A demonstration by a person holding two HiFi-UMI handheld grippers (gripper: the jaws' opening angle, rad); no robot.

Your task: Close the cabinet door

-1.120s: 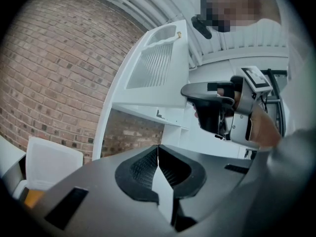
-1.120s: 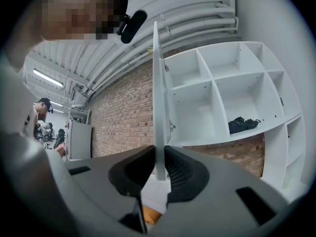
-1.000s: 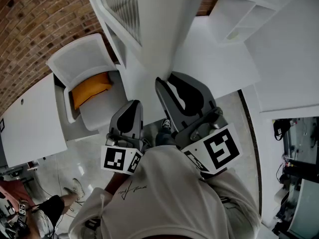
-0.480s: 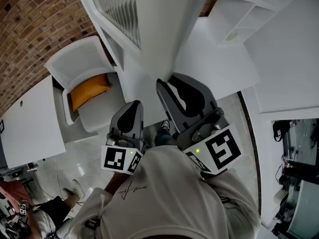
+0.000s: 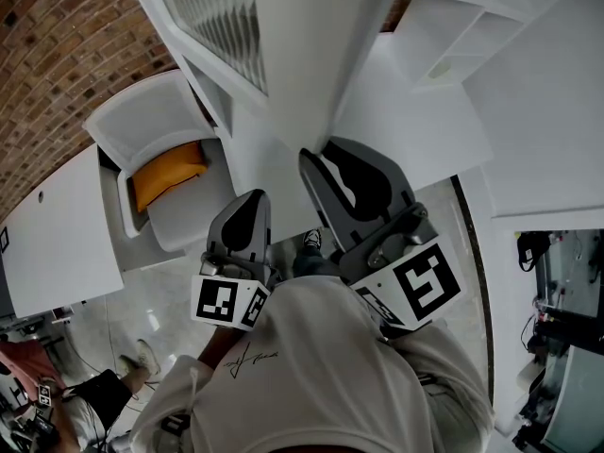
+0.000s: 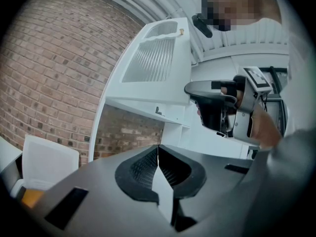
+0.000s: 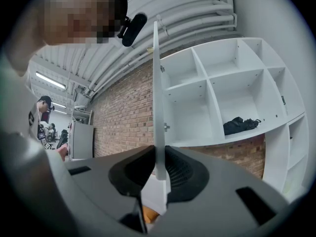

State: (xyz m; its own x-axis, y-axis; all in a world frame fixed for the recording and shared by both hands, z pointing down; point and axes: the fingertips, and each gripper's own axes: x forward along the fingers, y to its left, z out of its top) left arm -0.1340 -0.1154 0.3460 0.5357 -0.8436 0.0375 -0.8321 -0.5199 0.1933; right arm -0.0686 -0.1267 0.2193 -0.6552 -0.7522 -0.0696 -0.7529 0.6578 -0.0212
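Your right gripper (image 7: 159, 168) looks clamped on the thin edge of the cabinet door (image 7: 157, 98). Your left gripper (image 6: 158, 164) hangs just left of that door, jaws pressed together.

No word, number or brand can be read in any view. A black-and-white square marker (image 5: 219, 302) is carried on the cube of the left hand-held gripper (image 5: 251, 199). A second marker (image 5: 422, 283) is carried on the cube of the right hand-held gripper (image 5: 316, 156). Both are made up of blocks only, not letters. A dark cursive print (image 5: 253, 357) is seen on the white shirt (image 5: 311, 385) at the near edge of the head view, but it is too small and slanted to be made out.
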